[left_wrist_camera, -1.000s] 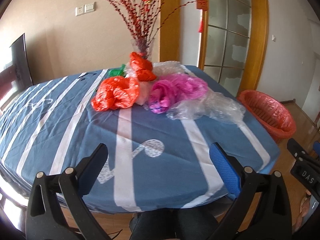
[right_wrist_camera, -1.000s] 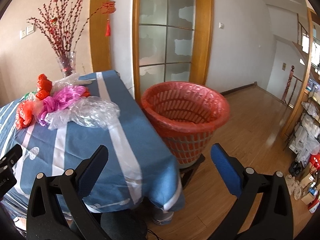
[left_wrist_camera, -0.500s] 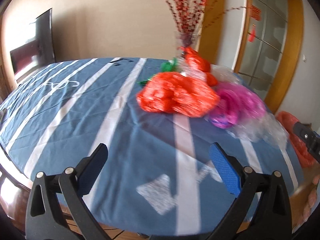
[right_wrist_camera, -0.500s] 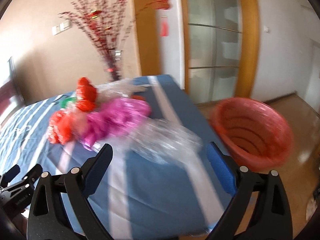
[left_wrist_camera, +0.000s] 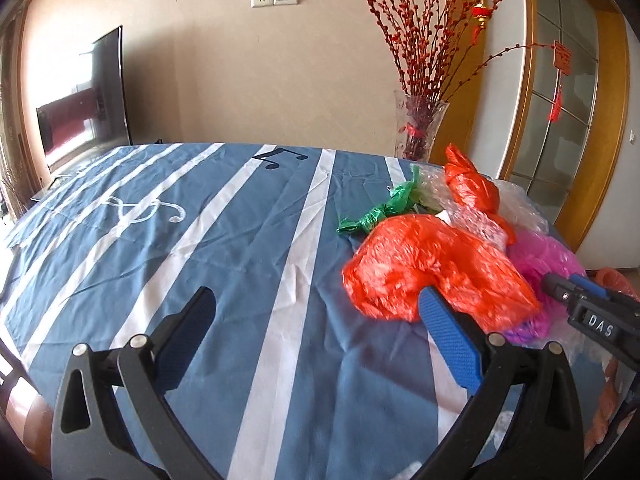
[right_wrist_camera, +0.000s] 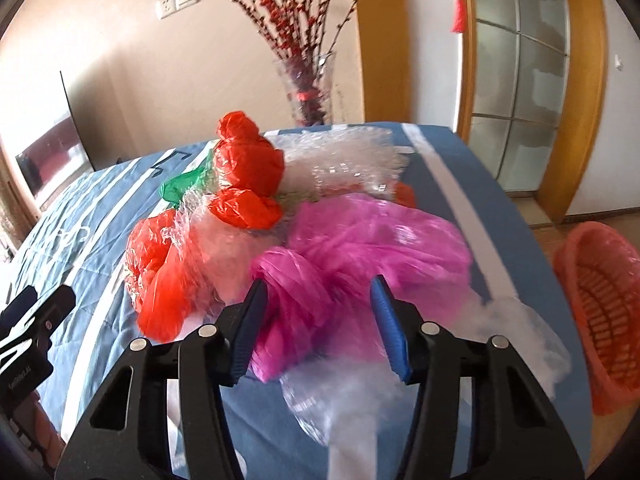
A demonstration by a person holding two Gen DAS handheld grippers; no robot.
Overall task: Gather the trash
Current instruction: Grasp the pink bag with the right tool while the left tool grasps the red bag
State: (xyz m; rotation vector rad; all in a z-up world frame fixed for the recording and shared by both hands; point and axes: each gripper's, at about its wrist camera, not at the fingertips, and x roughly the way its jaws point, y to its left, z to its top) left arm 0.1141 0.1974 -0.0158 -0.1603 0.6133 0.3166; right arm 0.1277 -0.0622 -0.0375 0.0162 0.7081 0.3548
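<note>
The trash sits bunched together on the far right part of the desk (left_wrist_camera: 240, 240), which wears a blue cloth with white stripes: a large red plastic bag (left_wrist_camera: 432, 272), a smaller knotted red bag (right_wrist_camera: 248, 160), a twisted green bag (left_wrist_camera: 380, 212), a magenta plastic bag (right_wrist_camera: 360, 248) and clear crinkled plastic wrap (right_wrist_camera: 344, 160). Heaped this way, the pile lies on the side nearest the red mesh wastebasket (right_wrist_camera: 604, 300), which stands on the floor just off the desk's edge, so each piece probably needs only a short carry. The right gripper (right_wrist_camera: 320, 300) points down over the magenta bag with its jaws half apart; they have just been closing, the bag's bunched end lies between them, and I cannot tell whether the pads press on it yet. The left gripper (left_wrist_camera: 316, 320) hangs over bare cloth beside the large red bag, angled downward, jaws wide apart and holding nothing. A glass vase of red branches (left_wrist_camera: 420, 128) stands behind the pile.
</note>
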